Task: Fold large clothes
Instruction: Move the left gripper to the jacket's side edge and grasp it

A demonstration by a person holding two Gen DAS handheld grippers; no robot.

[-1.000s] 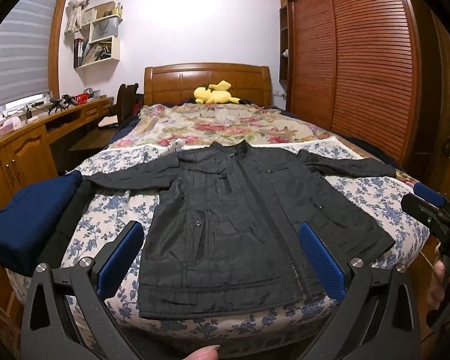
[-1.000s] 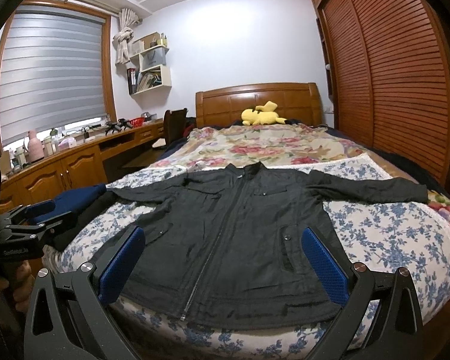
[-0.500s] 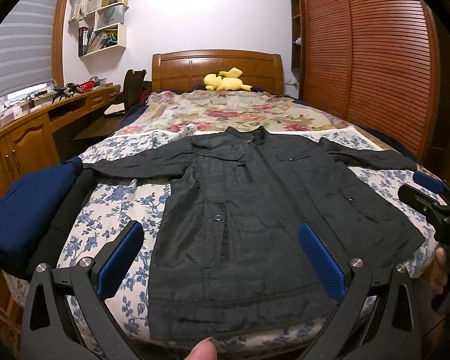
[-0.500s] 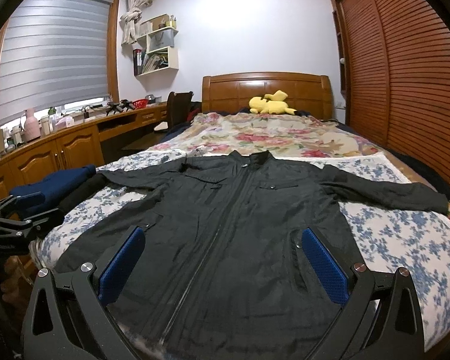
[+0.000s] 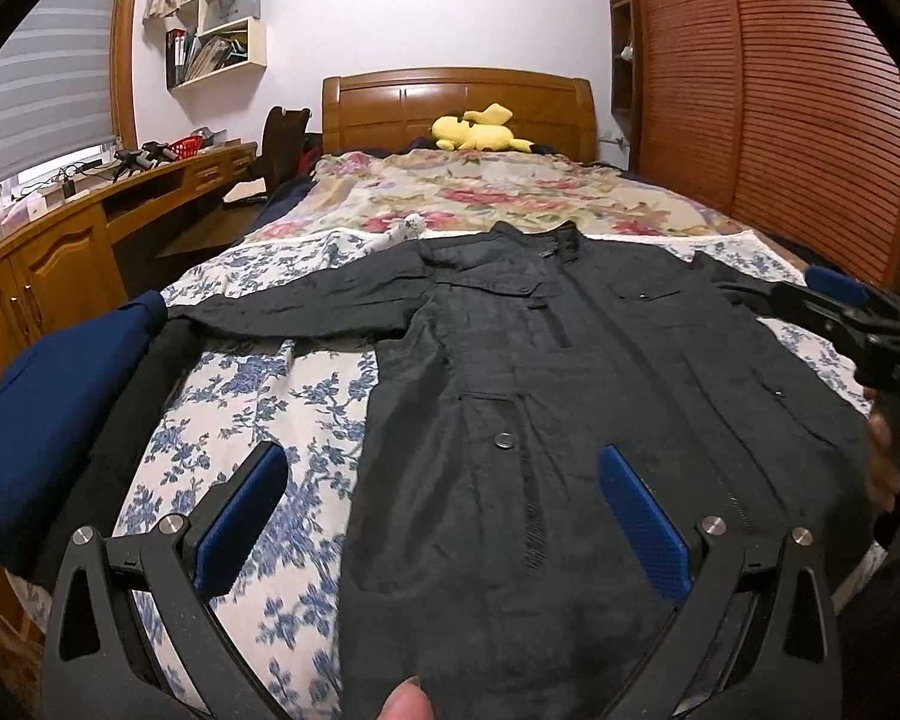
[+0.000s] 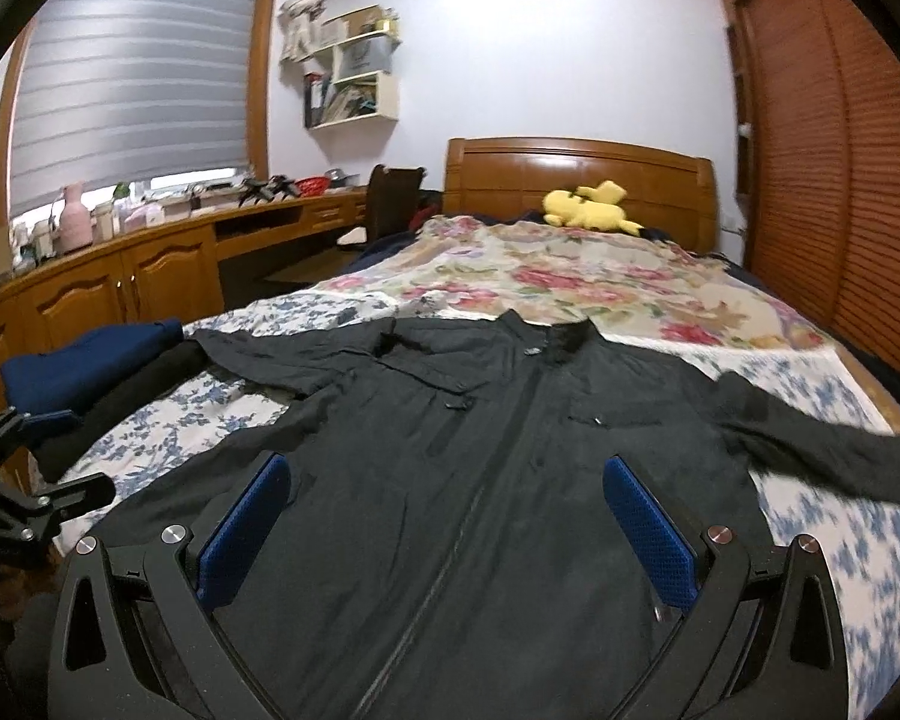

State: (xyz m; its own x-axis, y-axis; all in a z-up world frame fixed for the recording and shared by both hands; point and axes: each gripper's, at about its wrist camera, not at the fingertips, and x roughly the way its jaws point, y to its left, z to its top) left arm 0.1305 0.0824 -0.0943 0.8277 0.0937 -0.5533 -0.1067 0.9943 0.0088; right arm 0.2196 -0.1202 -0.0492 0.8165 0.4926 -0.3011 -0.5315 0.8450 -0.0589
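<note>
Floral bed (image 5: 282, 396): black jacket (image 5: 546, 396) flat, zipped, sleeves spread.

Black jacket (image 5: 570, 396) on blue-flowered white sheet (image 5: 270, 396); yellow plush toy (image 5: 480, 129).

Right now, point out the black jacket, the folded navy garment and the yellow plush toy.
black jacket (image 5: 570, 420), left wrist view, front panel.
folded navy garment (image 5: 48, 414), left wrist view, top face.
yellow plush toy (image 6: 588, 213), right wrist view, body.

Bed (image 5: 306, 396), blue-floral sheet: black jacket (image 5: 570, 396) spread flat; folded navy garment (image 5: 48, 420) at left edge; yellow plush toy (image 5: 480, 132) at headboard.
</note>
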